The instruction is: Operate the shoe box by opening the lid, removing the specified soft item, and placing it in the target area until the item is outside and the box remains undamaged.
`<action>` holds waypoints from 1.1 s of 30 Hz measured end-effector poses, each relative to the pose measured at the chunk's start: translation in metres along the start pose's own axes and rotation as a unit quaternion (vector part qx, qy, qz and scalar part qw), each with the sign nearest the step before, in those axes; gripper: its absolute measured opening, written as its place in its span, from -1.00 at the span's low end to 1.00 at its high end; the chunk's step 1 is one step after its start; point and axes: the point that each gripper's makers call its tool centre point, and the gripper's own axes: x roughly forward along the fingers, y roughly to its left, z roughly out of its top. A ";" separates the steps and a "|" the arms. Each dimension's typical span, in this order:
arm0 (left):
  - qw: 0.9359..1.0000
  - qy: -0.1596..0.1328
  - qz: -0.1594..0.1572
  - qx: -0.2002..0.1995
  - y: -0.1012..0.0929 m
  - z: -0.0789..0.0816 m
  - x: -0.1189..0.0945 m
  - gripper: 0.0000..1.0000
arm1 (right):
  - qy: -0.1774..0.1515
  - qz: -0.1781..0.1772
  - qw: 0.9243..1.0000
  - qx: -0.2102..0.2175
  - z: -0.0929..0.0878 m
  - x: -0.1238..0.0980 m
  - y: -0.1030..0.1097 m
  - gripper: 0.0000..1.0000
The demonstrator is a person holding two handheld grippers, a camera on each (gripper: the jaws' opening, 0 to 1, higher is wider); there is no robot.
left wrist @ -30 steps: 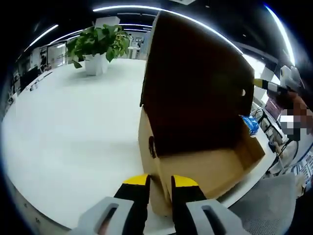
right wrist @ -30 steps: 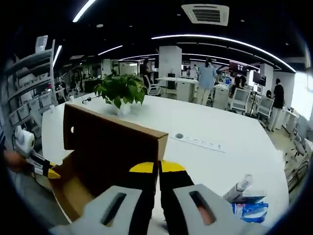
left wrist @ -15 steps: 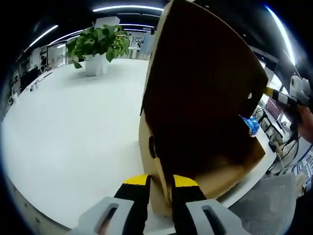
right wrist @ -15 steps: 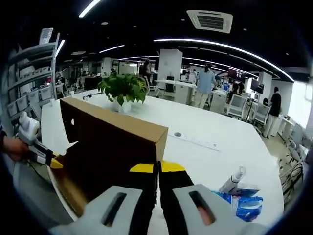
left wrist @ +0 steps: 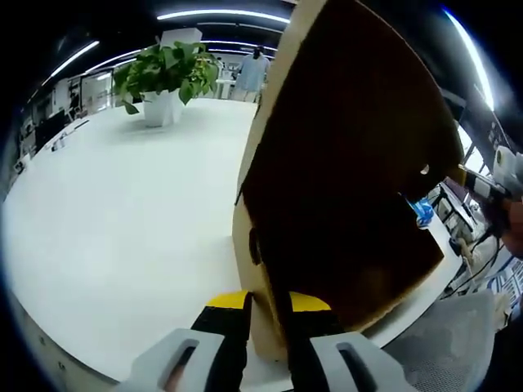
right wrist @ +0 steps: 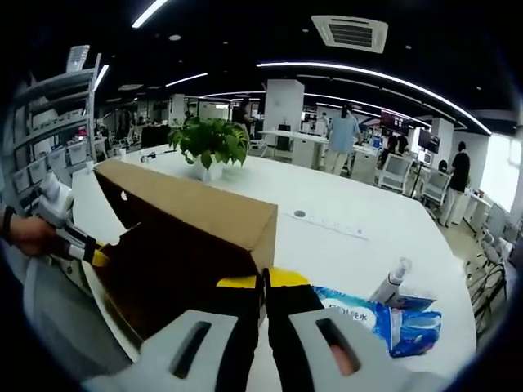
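Your left gripper (left wrist: pixel 267 304) is clamped on the near corner wall of the shoe box (left wrist: pixel 255 269), its yellow-tipped jaws pressed on either side of the cardboard. Your right gripper (right wrist: pixel 263 282) has its jaws together on the front edge of the lid (right wrist: pixel 196 208), pinching the cardboard between the yellow tips. In the left gripper view the lid's dark underside (left wrist: pixel 351 163) covers most of the box opening, so the soft item inside cannot be made out. The box stands on the white table (left wrist: pixel 114 212). A blue packet (right wrist: pixel 384 318) lies on the table just right of your right gripper. A potted plant (right wrist: pixel 211 147) stands well beyond the box.
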 end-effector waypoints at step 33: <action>0.999 -0.026 -0.028 0.034 -0.010 0.022 -0.022 -0.61 | 0.039 -0.004 0.995 0.093 -0.053 -0.005 0.011 -1.00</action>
